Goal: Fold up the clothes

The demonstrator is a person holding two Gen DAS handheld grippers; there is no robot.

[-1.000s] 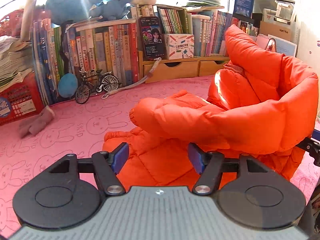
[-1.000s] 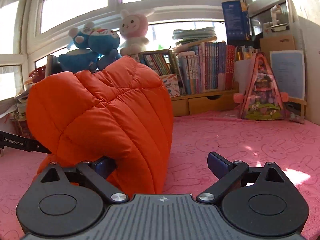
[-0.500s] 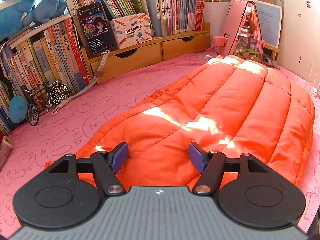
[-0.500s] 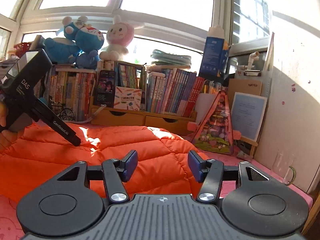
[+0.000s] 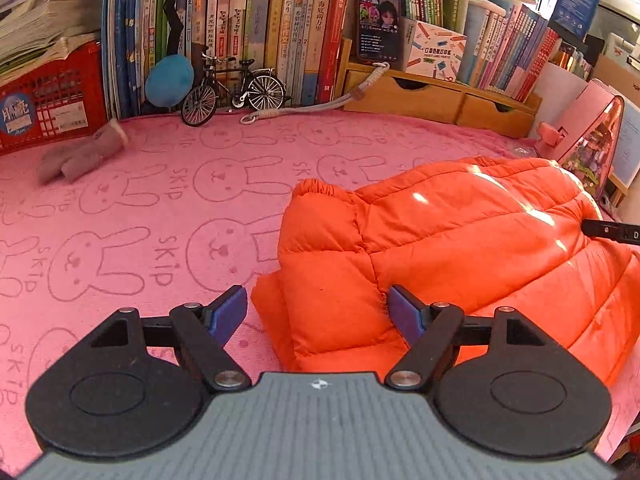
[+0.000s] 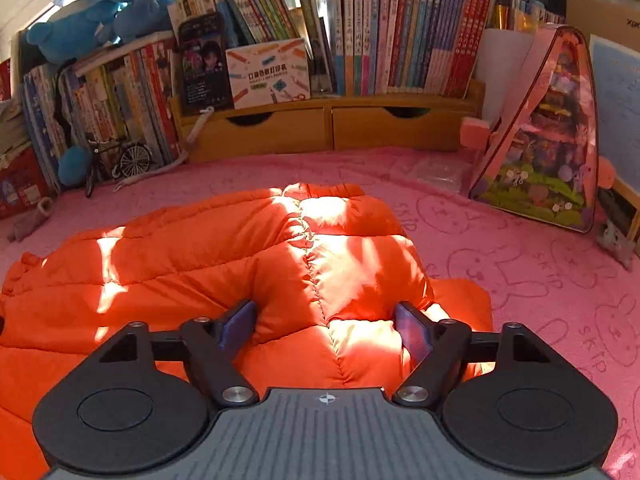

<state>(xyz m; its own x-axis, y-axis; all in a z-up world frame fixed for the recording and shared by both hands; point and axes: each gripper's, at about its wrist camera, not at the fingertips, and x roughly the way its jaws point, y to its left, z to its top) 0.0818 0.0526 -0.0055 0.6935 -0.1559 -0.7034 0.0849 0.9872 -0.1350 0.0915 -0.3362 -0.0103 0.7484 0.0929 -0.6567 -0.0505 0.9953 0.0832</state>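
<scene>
An orange puffer jacket [image 5: 460,240] lies folded on the pink bunny mat [image 5: 140,208]. My left gripper [image 5: 316,314] hovers over the jacket's near left corner. Its jaws are opening; the corner sits between the blue pads [image 5: 228,312], which do not press it. In the right wrist view the jacket [image 6: 180,264] spreads to the left. My right gripper [image 6: 326,328] is down on its near right part, jaws closing, with a puffy bulge squeezed between the pads [image 6: 412,334]. A black part of the right gripper [image 5: 612,232] shows at the left view's right edge.
Books and wooden drawers [image 6: 328,128] line the back. A model bicycle [image 5: 232,88], a rope [image 5: 312,106] and a grey sock [image 5: 80,154] lie at the back left. A pink triangular toy case [image 6: 544,140] stands at the right. A red crate [image 5: 44,104] sits far left.
The jacket, held up a second ago, now lies flat and folded over. My left gripper has shifted to its left corner and widened. My right gripper has dropped onto the jacket's right part.
</scene>
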